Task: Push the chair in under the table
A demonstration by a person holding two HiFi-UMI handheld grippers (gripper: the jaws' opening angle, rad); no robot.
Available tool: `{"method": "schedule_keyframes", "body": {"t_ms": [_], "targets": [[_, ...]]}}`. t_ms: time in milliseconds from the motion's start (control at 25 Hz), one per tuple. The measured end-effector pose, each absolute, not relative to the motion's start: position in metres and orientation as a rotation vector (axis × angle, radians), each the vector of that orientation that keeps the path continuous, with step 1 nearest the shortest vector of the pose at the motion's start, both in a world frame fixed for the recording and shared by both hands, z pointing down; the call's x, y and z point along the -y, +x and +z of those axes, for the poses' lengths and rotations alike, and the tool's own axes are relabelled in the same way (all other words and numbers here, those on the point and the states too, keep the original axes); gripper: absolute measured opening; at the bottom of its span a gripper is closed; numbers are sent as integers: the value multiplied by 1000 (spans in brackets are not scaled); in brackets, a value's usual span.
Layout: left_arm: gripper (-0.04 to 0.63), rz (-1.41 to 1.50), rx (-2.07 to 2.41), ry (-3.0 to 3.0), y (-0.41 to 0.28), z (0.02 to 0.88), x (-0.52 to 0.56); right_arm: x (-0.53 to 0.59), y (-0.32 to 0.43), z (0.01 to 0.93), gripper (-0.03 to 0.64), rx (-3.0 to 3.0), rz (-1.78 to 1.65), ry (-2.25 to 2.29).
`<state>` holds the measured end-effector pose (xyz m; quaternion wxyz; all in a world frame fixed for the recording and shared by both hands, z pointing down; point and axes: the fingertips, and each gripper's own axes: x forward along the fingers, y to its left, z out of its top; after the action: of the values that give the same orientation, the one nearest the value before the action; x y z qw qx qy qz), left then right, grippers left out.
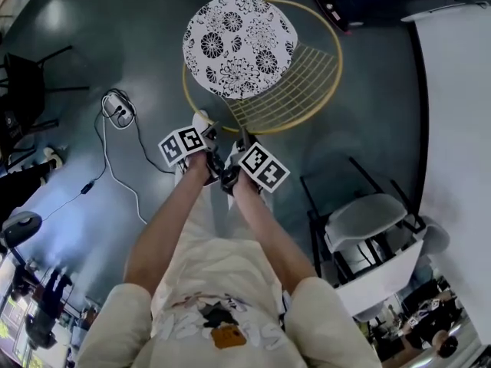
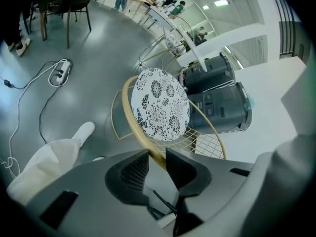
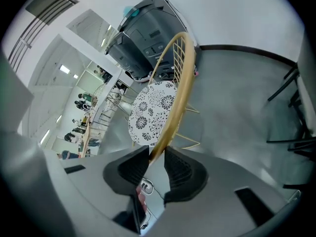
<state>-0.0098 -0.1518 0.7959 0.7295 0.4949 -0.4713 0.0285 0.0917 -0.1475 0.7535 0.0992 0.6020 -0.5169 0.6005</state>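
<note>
Gold wire sits pinched in both tools: our left tool (image 2: 157,154) and right tool (image 3: 156,154) each clamp the back rim (image 2: 137,136) of the chair (image 1: 299,83), though from above the marker cubes (image 1: 182,144) mask their tips. Beyond lies its floral cushion (image 1: 239,46). The chair stands on grey floor (image 1: 138,60), well apart from the white surface (image 1: 460,129), which is cut off at right.

Your gold wire-frame round chair (image 1: 307,83) stands on the floor (image 1: 138,44) straight ahead, with the floral round cushion (image 1: 239,46) on its seat. Your left claw (image 2: 157,162) and right claw (image 3: 157,157) clasp its near rim side by side. The white tabletop (image 1: 460,113) lies to the right and the white power strip (image 1: 119,112) to the left.
</note>
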Motion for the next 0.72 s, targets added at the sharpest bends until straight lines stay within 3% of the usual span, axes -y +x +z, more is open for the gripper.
{"method": "schedule_keyframes", "body": {"t_ms": [720], "targets": [[110,104,1015,1186,-3,786,154,146,99,743,97,1631,1699,1765]]}}
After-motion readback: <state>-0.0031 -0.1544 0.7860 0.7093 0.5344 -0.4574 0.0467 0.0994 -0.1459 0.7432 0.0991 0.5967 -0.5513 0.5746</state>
